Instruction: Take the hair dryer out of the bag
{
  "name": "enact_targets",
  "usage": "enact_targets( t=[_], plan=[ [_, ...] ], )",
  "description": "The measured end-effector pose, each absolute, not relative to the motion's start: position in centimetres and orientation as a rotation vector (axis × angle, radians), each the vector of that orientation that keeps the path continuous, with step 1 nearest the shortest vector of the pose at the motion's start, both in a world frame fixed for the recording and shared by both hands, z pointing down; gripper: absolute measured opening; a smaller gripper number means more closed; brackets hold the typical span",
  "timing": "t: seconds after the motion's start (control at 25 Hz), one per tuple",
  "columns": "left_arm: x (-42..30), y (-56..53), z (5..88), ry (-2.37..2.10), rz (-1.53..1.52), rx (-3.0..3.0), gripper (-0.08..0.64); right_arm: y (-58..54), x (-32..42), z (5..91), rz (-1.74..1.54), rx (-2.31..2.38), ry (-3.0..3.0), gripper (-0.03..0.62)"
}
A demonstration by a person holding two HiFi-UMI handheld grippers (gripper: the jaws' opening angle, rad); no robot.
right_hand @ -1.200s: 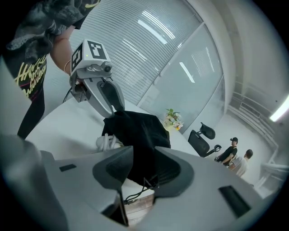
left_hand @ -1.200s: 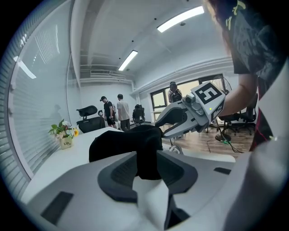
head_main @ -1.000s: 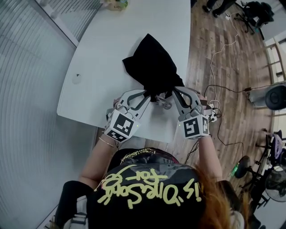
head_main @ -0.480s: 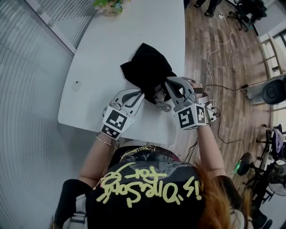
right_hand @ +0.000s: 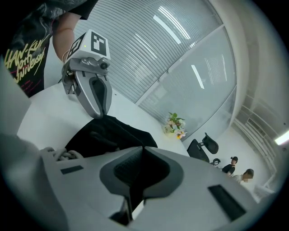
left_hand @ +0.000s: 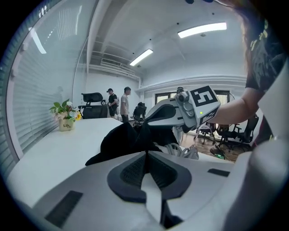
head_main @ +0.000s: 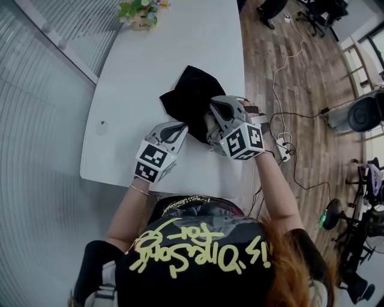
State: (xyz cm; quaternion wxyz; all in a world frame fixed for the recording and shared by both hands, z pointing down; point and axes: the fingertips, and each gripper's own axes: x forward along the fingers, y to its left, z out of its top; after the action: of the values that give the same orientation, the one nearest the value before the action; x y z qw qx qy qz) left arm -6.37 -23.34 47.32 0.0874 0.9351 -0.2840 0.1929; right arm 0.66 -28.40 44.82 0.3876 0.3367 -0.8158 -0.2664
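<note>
A black cloth bag [head_main: 191,96] lies on the white table [head_main: 138,66], its mouth towards me. A grey coiled cord [left_hand: 183,151] spills from the mouth; the hair dryer's body is hidden inside. My left gripper [head_main: 182,127] has just been closing and is now shut, pinching the bag's edge at its tips [right_hand: 103,115]. My right gripper [head_main: 213,107] reaches over the mouth and is shut on a fold of black fabric, which rises to a peak at its tips [left_hand: 143,122]. In the right gripper view the cord [right_hand: 61,155] lies beside the jaws.
A small flower pot [head_main: 139,15] stands at the table's far end. The table's near edge is just below the grippers. Cables and a power strip [head_main: 281,147] lie on the wooden floor at the right. People and office chairs [left_hand: 119,103] are far off.
The right gripper has moved left and away from me, over the bag's mouth. The left gripper shifted slightly left and its jaws closed. The bag has bunched up.
</note>
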Motion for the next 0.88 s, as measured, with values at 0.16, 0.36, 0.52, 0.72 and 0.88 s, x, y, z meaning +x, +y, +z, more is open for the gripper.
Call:
enact_targets(
  t=[0.16, 0.36, 0.52, 0.72, 0.88],
  plan=[
    [-6.4, -24.1, 48.0, -0.835, 0.587, 2.735, 0.006, -29.4, 0.6, 46.1, -0.606, 0.875, -2.089, 0.014],
    [-6.7, -25.2, 49.6, -0.799, 0.590, 2.716, 0.003, -30.3, 0.2, 46.9, -0.433, 0.921, -2.168, 0.014],
    [-6.2, -25.7, 49.7, -0.771, 0.586, 2.721, 0.002, -30.1, 0.8, 45.8, -0.298, 0.928, -2.267, 0.023],
    [-5.8, -25.8, 49.4, -0.744, 0.568, 2.722, 0.002, -28.5, 2.6, 43.1, -0.244, 0.961, -2.311, 0.158],
    [-5.6, -26.1, 49.5, -0.757, 0.564, 2.723, 0.002, -26.0, 4.1, 41.2, -0.194, 1.037, -2.309, 0.206]
  ],
)
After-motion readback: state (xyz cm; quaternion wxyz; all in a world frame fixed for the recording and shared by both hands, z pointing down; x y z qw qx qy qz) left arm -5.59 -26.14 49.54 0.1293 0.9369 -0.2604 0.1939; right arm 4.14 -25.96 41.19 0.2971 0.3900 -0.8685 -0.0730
